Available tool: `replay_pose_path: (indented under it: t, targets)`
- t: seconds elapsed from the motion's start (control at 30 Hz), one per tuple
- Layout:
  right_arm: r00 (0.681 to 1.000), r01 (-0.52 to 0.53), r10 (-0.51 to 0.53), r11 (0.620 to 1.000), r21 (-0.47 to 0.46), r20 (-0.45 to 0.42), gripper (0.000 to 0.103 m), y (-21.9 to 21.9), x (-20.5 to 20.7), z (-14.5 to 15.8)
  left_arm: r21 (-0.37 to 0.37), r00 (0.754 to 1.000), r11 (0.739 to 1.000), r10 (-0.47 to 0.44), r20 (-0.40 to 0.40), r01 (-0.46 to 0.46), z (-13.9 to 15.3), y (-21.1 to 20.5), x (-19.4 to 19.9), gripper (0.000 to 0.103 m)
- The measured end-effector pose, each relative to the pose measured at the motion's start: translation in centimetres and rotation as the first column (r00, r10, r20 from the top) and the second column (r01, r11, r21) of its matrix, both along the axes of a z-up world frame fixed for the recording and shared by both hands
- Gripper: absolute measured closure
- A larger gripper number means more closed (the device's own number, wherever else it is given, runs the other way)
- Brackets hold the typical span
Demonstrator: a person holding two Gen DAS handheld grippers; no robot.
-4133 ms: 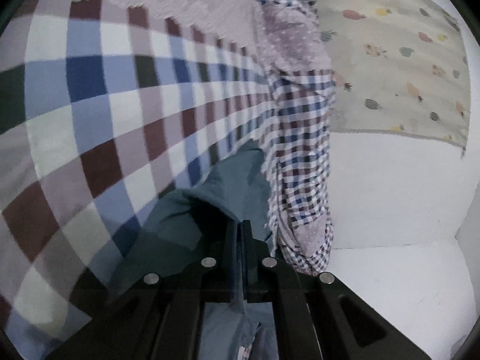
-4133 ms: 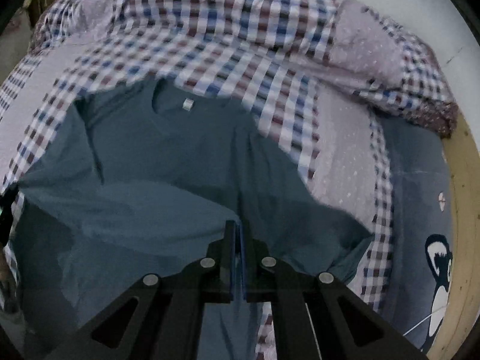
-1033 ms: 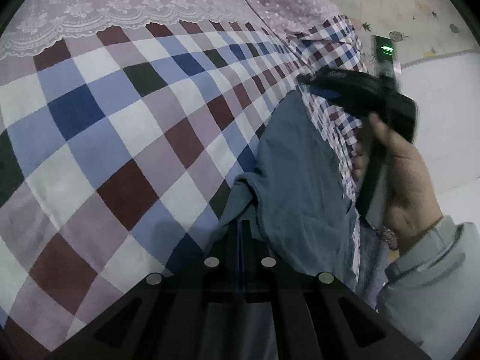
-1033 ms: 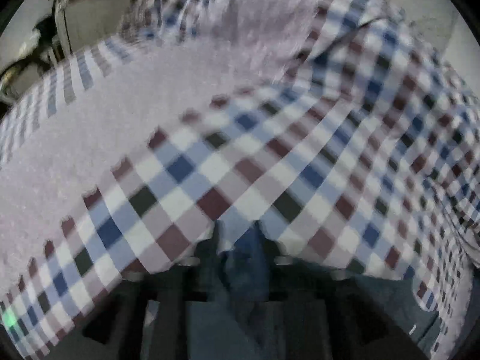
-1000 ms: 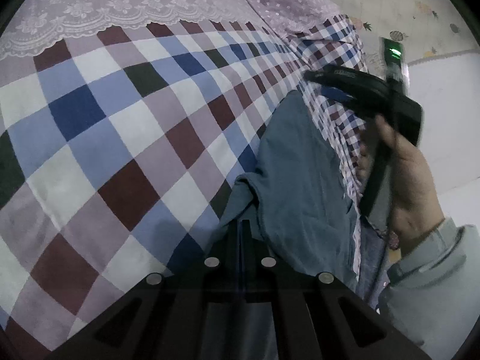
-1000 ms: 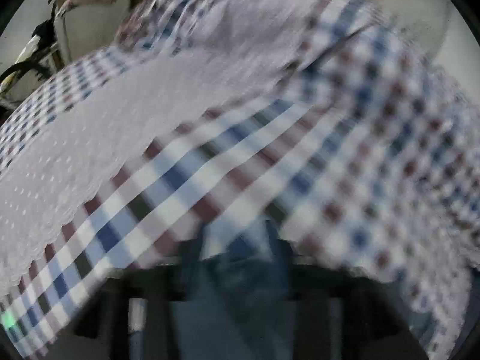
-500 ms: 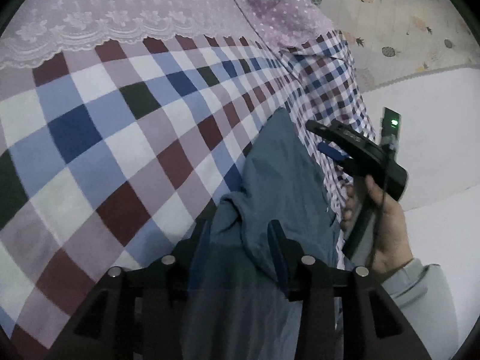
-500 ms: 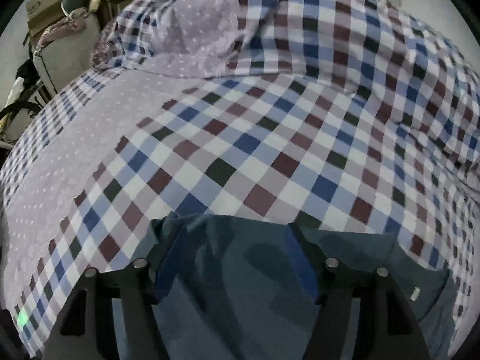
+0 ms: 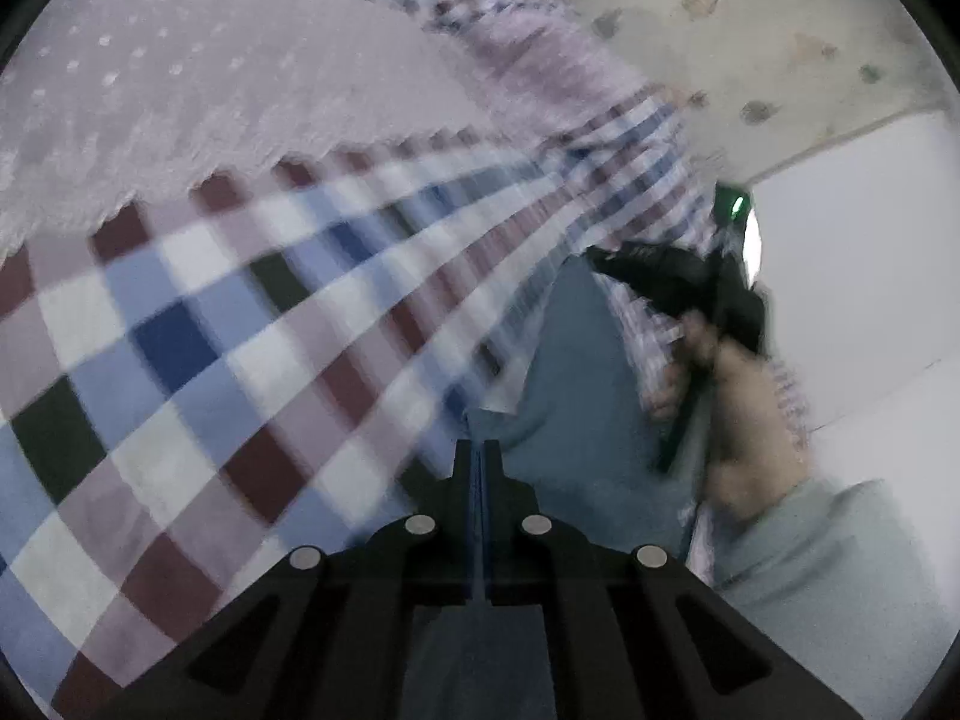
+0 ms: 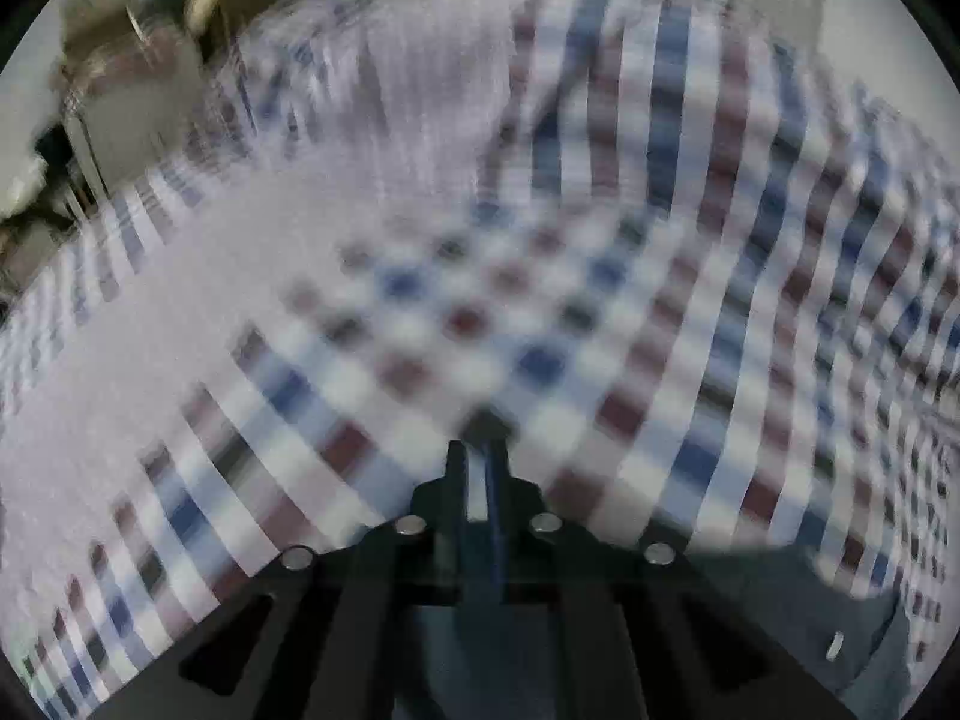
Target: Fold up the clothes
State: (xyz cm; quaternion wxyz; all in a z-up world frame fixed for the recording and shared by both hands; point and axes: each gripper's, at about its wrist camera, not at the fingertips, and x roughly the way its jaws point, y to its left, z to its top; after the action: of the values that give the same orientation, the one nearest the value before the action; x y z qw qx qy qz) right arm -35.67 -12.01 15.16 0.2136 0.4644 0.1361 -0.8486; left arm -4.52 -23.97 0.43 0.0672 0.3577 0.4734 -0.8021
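Both wrist cameras are looking forward, close and low over the blue, maroon and white checked bedspread [image 9: 228,324], which both views are sharing [image 10: 540,330].

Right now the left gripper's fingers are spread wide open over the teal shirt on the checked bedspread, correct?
Not quite. In the left wrist view the left gripper has its fingers pressed together, not spread wide; the picture is too blurred to tell whether fabric is caught between them. The rest holds: the teal shirt lies on the checked bedspread.
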Motion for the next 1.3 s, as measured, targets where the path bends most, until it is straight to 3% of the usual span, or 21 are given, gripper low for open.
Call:
replay_pose_path:
  t: [0.07, 0.1, 0.17, 0.2, 0.3, 0.43, 0.57, 0.63, 0.67, 0.87, 0.97, 1.03, 1.13, 1.2, 1.3]
  targets:
    - [0.999, 0.003, -0.004, 1.0, 0.027, 0.053, 0.081, -0.1, -0.2, -1.1, 0.022, 0.998, 1.0, 0.005, 0.059, -0.007, -1.9, -0.4, 0.2, 0.103]
    - [0.997, 0.004, -0.007, 0.999, 0.04, 0.08, 0.07, -0.1, -0.3, -1.6, 0.027, 0.998, 1.0, 0.012, 0.054, -0.014, -1.9, -0.5, 0.2, 0.103]
    - [0.996, 0.025, -0.021, 0.999, -0.046, 0.086, 0.05, 1.0, 0.1, -0.5, -0.01, 0.997, 1.0, 0.009, 0.072, -0.008, -1.1, -0.4, 0.0, 0.103]
    - [0.994, 0.015, -0.005, 0.996, -0.091, 0.111, 0.049, 1.4, 0.3, -0.1, -0.038, 0.997, 0.999, 0.011, 0.074, -0.008, -0.7, -0.4, 0.0, 0.103]
    - [0.977, -0.037, 0.077, 0.98, -0.196, 0.2, 0.05, 2.0, 0.7, 0.3, -0.029, 0.997, 0.999, 0.018, 0.078, -0.016, -1.0, -0.9, 0.6, 0.103]
    - [0.96, -0.094, 0.132, 0.983, -0.16, 0.248, 0.051, 1.7, 1.6, -0.6, 0.019, 0.997, 0.999, 0.032, 0.075, -0.034, -1.3, -1.2, 1.4, 0.103]
    - [0.958, -0.103, 0.121, 0.991, -0.082, 0.259, 0.059, 1.4, 1.9, -2.0, 0.008, 0.997, 0.999, 0.03, 0.076, -0.031, -1.3, -1.4, 0.3, 0.103]
    - [0.956, -0.134, 0.141, 0.99, -0.043, 0.258, 0.082, 1.1, 2.5, -2.5, 0.008, 0.997, 1.0, 0.03, 0.076, -0.031, -1.4, -1.4, 0.1, 0.102]
    - [0.954, -0.152, 0.154, 0.988, -0.026, 0.257, 0.101, 0.9, 2.9, -2.7, 0.008, 0.997, 0.999, 0.03, 0.076, -0.031, -1.4, -1.4, 0.0, 0.102]
    - [0.977, -0.169, 0.189, 0.968, -0.184, 0.094, 0.102, 5.0, 5.7, 2.6, -0.007, 0.997, 1.0, 0.025, 0.074, -0.024, -1.4, -1.1, -0.9, 0.102]
    - [0.992, 0.005, -0.008, 1.0, 0.025, 0.124, 0.101, 8.0, 4.2, -0.4, -0.024, 0.997, 1.0, 0.018, 0.076, -0.017, -1.3, -0.9, -1.3, 0.099]
    - [0.981, 0.042, -0.055, 0.996, 0.072, 0.184, 0.098, 9.9, 3.8, -2.4, -0.029, 0.997, 1.0, 0.013, 0.075, -0.01, -1.3, -0.7, -1.5, 0.097]
    - [0.979, 0.081, -0.085, 0.996, 0.028, 0.188, 0.09, 11.6, 3.9, -2.1, -0.03, 0.998, 1.0, 0.001, 0.07, 0.002, -1.2, -0.6, -2.0, 0.088]
    - [0.977, 0.112, -0.109, 0.994, -0.009, 0.182, 0.061, 12.7, 3.7, -1.4, -0.02, 0.998, 1.0, -0.008, 0.059, 0.01, -1.2, -0.5, -2.1, 0.083]
    - [0.977, 0.148, -0.14, 0.988, -0.038, 0.164, 0.056, 13.8, 3.3, -0.4, -0.004, 0.999, 1.0, -0.022, 0.042, 0.022, -1.1, -0.5, -2.1, 0.07]
